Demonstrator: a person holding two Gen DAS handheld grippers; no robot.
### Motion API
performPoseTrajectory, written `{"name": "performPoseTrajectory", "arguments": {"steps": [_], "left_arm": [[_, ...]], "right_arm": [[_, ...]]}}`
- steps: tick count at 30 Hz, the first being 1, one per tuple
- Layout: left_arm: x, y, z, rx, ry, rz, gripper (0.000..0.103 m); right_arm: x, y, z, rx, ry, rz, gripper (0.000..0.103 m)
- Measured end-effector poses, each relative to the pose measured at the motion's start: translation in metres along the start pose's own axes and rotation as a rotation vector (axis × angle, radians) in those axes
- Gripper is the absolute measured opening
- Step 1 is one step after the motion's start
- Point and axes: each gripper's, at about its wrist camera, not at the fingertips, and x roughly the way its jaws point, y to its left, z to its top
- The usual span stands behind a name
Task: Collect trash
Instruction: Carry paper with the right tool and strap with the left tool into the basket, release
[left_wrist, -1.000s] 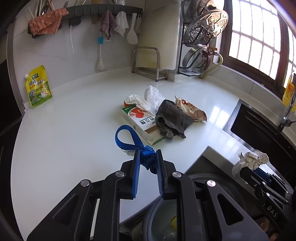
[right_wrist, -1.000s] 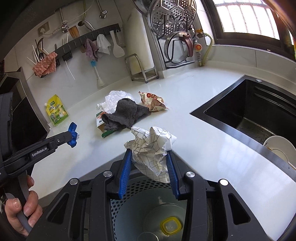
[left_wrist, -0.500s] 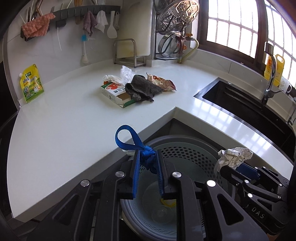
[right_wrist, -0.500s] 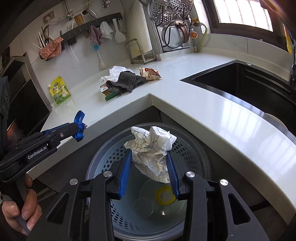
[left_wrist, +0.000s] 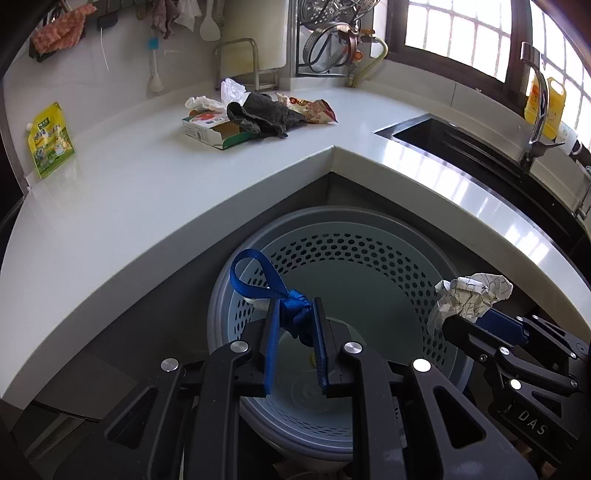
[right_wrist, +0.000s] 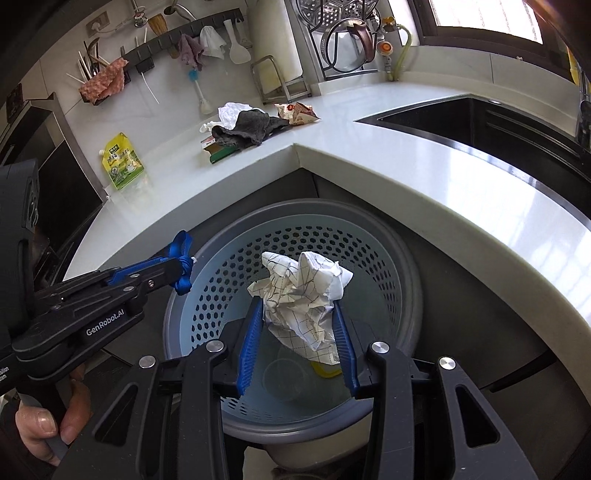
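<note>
— Trash first: where is it?
— A crumpled paper (right_wrist: 301, 291) is clamped between the right gripper (right_wrist: 297, 325) jaws, above the perforated bin (right_wrist: 369, 258) under the counter's inner corner. The left gripper (left_wrist: 293, 332) jaws are closed on a knotted blue strap (left_wrist: 295, 314), over the bin's left rim.
— And on the counter (left_wrist: 129, 192)?
— Near its back edge: a carton (left_wrist: 207, 127), a gray rag (left_wrist: 262, 116) on it, a snack wrapper (left_wrist: 314, 109) beside them.
</note>
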Motion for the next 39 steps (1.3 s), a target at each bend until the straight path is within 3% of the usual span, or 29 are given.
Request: {"name": "performPoseTrajectory", "arguments": {"steps": [18,20,22,24,25,39], "left_arm": [[0.013,0.001,-0.012,-0.006,0.059,-0.048,0.022],[0.014,0.001,-0.011,-0.007,0.060,-0.044,0.028],[0.014,0.003,-0.010,-0.014,0.058,-0.041,0.037],[0.012,0.007,-0.009,-0.030,0.052,-0.032,0.064],[0.011,0.009,-0.009,-0.041,0.043,-0.030,0.067],[0.012,0.022,-0.009,-0.079,0.053,-0.002,0.071]], "right_arm": [[0.012,-0.008,-0.002,0.010,0.032,0.008,0.039],[0.012,-0.009,-0.001,0.011,0.029,0.001,0.042],[0.011,-0.011,0.000,0.018,0.020,-0.008,0.059],[0.009,-0.014,0.001,0.029,0.006,-0.009,0.063],[0.008,-0.016,0.002,0.033,0.005,-0.010,0.063],[0.011,-0.020,0.001,0.044,0.018,-0.019,0.063]]}}
